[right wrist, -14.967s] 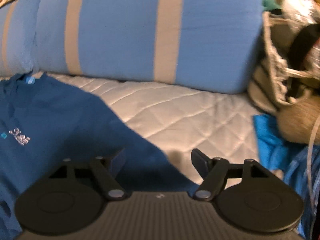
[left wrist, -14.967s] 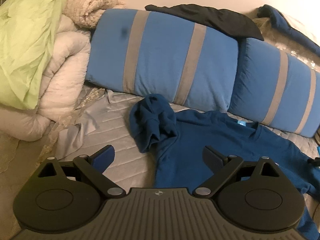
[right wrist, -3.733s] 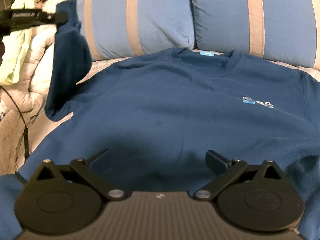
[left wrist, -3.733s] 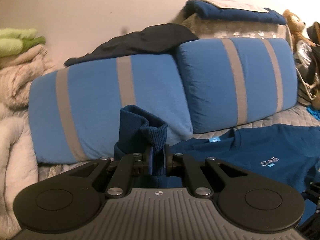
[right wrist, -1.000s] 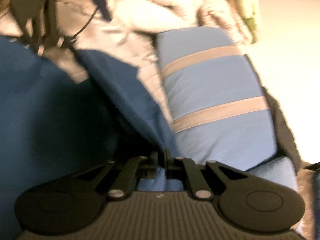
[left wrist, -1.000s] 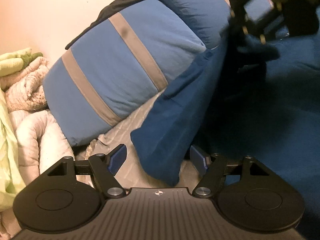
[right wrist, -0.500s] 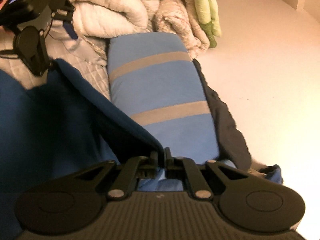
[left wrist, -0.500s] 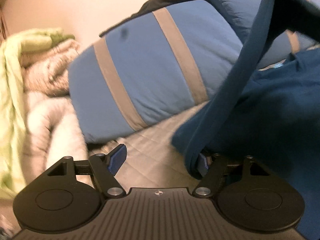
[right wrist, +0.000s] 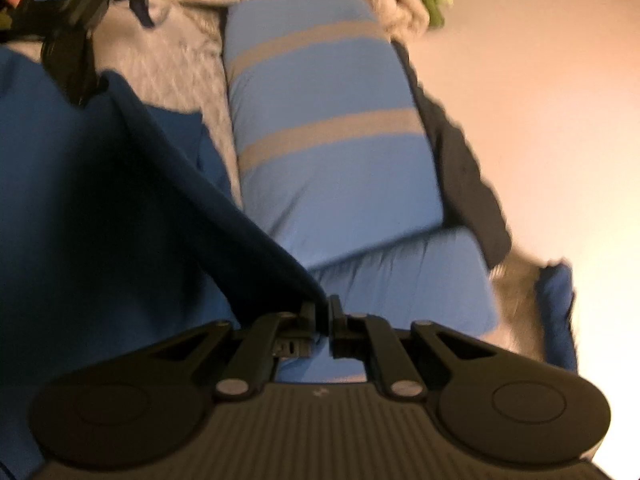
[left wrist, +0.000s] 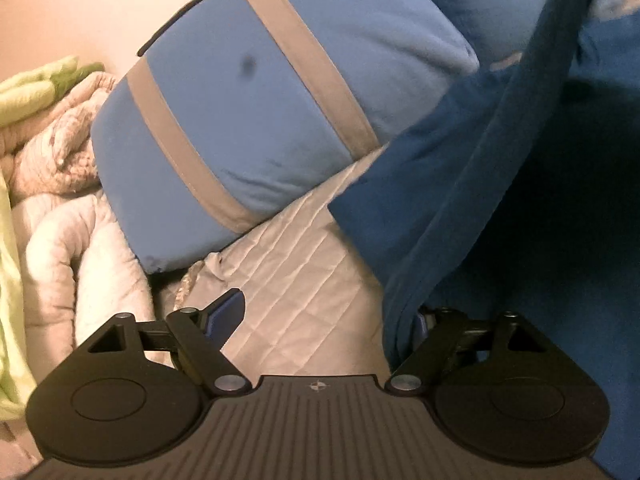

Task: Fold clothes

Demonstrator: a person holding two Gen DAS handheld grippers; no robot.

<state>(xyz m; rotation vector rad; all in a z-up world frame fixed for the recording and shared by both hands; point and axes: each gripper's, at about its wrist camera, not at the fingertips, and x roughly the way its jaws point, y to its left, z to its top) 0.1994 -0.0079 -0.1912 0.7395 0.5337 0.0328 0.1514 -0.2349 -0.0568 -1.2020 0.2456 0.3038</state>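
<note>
The right gripper has its jaws pinched together on an edge of the dark blue sweatshirt, and the cloth runs taut from that pinch up and away to the far left of the right wrist view. There the left gripper shows, blurred, right at the sweatshirt's other end. Seen from its own camera, the left gripper has its jaws spread wide; the raised band of sweatshirt drapes over its right finger, and whether cloth lies between the fingers I cannot tell. The rest of the garment lies on the pale quilted bedcover. Beyond stands a blue pillow with grey stripes, a black garment lying along its top, with piled cream blankets to the left.
</note>
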